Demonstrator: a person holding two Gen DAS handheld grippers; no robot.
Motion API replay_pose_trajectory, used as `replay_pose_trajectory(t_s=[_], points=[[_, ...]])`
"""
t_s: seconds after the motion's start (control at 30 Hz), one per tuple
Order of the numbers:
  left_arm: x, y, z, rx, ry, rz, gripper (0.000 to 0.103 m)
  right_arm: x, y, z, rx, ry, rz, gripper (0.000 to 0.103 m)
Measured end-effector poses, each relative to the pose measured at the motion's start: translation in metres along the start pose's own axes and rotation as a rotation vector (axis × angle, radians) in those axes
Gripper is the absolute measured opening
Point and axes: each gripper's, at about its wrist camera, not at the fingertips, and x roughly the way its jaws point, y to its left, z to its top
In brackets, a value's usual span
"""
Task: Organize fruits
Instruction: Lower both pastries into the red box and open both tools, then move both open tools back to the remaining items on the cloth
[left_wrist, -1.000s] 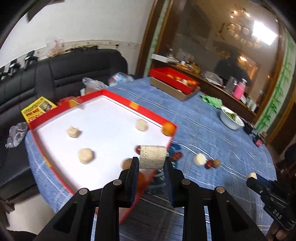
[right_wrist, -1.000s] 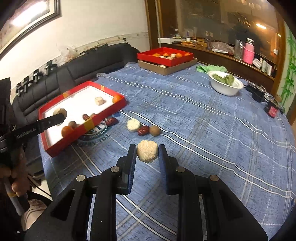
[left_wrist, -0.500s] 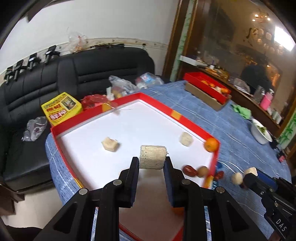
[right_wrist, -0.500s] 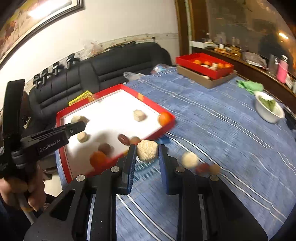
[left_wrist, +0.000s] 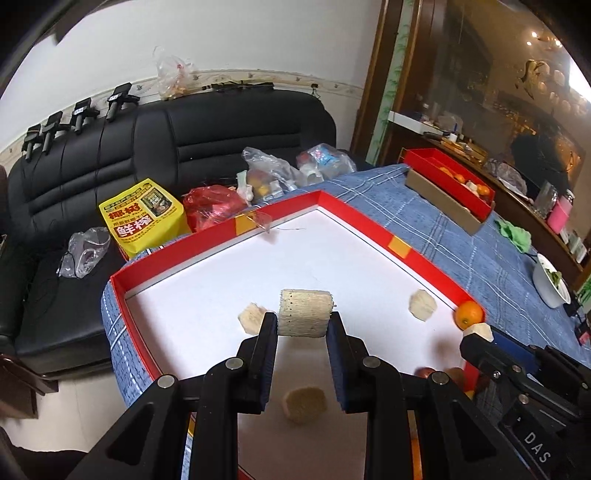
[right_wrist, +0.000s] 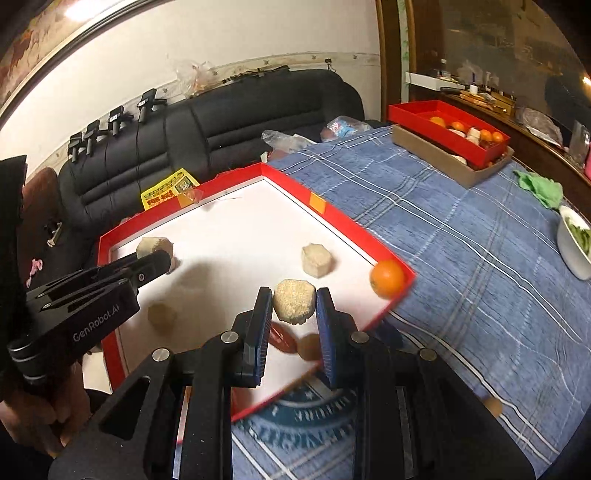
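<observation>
Left gripper (left_wrist: 302, 325) clenched on a pale ribbed cylinder chunk (left_wrist: 305, 313), held over the white floor of the red-walled tray (left_wrist: 424, 263); rough beige chunk (left_wrist: 252, 318) at its 9 o'clock, another (left_wrist: 422, 305) at 3. Right gripper (right_wrist: 291, 310) grasps a grainy faceted beige chunk (right_wrist: 294, 301) over the tray; smooth round orange (right_wrist: 387, 277) at 2 o'clock in the tray corner, glossy red date (right_wrist: 282, 334) at 6. Blue plaid cloth (right_wrist: 461, 236) underneath

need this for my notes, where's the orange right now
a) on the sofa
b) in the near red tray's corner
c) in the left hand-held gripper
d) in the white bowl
b, the orange sits loose against the corner wall of the near red tray, with neither hand-held gripper on it.
</observation>
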Motion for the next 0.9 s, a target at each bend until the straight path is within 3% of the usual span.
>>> replay_pose_trajectory(t_s=[0.23, 0.27, 0.3, 0.33, 0.37, 0.4, 0.7, 0.9], points=[[0.017, 0.008, 0.007, -0.050, 0.030, 0.045, 0.026, 0.021, 0.002, 0.008, 0.003, 0.024, -0.006, 0.024], [0.020, 0.010, 0.008, -0.054, 0.044, 0.052, 0.031, 0.024, 0.002, 0.008, 0.003, 0.035, -0.005, 0.025], [0.023, 0.011, 0.009, -0.061, 0.061, 0.066, 0.045, 0.027, 0.003, 0.009, 0.001, 0.045, -0.007, 0.029], [0.024, 0.012, 0.010, -0.073, 0.072, 0.079, 0.051, 0.029, 0.003, 0.008, -0.002, 0.053, -0.012, 0.035], [0.024, 0.014, 0.010, -0.082, 0.069, 0.081, 0.061, 0.029, 0.003, 0.008, -0.002, 0.058, -0.019, 0.055], [0.023, 0.015, 0.009, -0.087, 0.062, 0.082, 0.065, 0.026, 0.001, 0.007, 0.000, 0.052, -0.026, 0.062], [-0.021, -0.005, 0.004, -0.058, -0.022, 0.059, 0.066, -0.042, -0.029, -0.012, 0.026, -0.068, -0.065, 0.062], [-0.061, -0.048, -0.025, 0.041, -0.094, -0.058, 0.067, -0.103, -0.084, -0.059, 0.066, -0.101, -0.186, 0.062]])
